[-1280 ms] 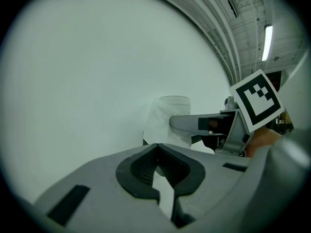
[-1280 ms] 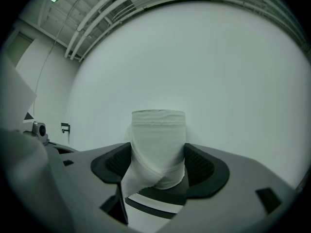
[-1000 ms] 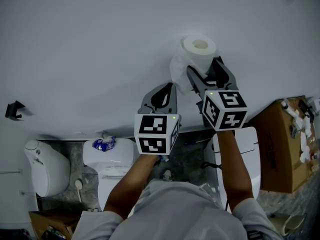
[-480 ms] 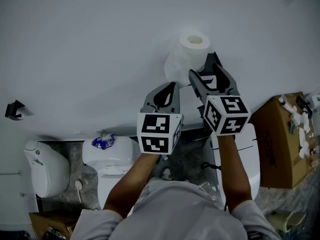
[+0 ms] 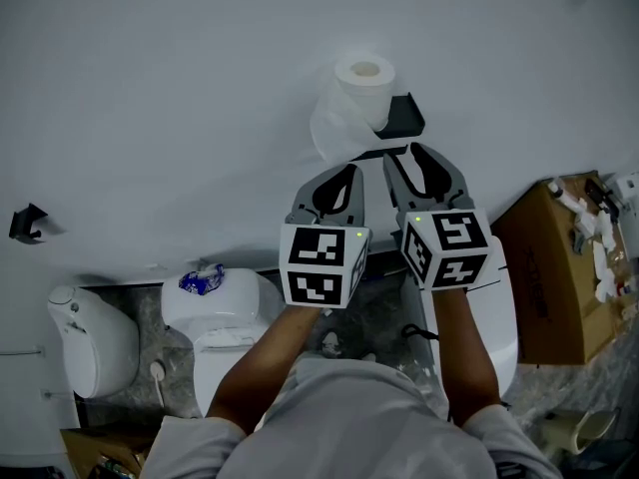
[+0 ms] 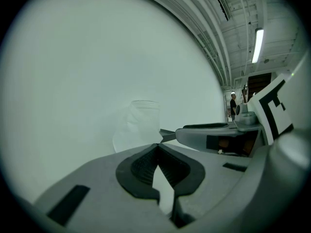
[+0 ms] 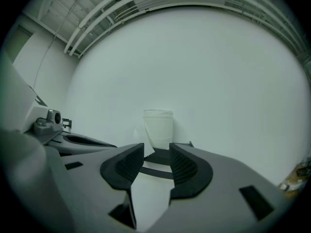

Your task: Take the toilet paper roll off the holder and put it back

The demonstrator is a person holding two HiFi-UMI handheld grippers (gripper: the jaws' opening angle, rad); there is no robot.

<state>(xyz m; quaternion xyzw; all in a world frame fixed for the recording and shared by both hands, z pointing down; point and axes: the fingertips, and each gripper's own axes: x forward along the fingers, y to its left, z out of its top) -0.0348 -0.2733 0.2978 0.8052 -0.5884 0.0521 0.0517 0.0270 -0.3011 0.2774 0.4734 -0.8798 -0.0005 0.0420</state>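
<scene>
A white toilet paper roll (image 5: 364, 81) sits upright on a black holder (image 5: 402, 116) fixed to the white wall, and a loose sheet (image 5: 334, 133) hangs off its left side. My right gripper (image 5: 401, 155) is just below the holder, clear of the roll; its jaws are closing with nothing between them. In the right gripper view the roll (image 7: 158, 126) stands beyond the gripper (image 7: 156, 152). My left gripper (image 5: 344, 172) hangs beside it, below the loose sheet, its jaws shut and empty. The left gripper view shows the roll (image 6: 143, 120) ahead of that gripper (image 6: 158, 147).
Below stand a white toilet (image 5: 215, 317) with a blue item on its tank and a second white fixture (image 5: 85, 337) at the left. A cardboard box (image 5: 549, 272) sits at the right. A small black hook (image 5: 25, 220) is on the wall. A person (image 6: 233, 103) stands far off.
Both grippers have drawn back from the roll, which stays on the holder. The right gripper's jaws, wide beside the roll before, now stand narrower and clear of it.
</scene>
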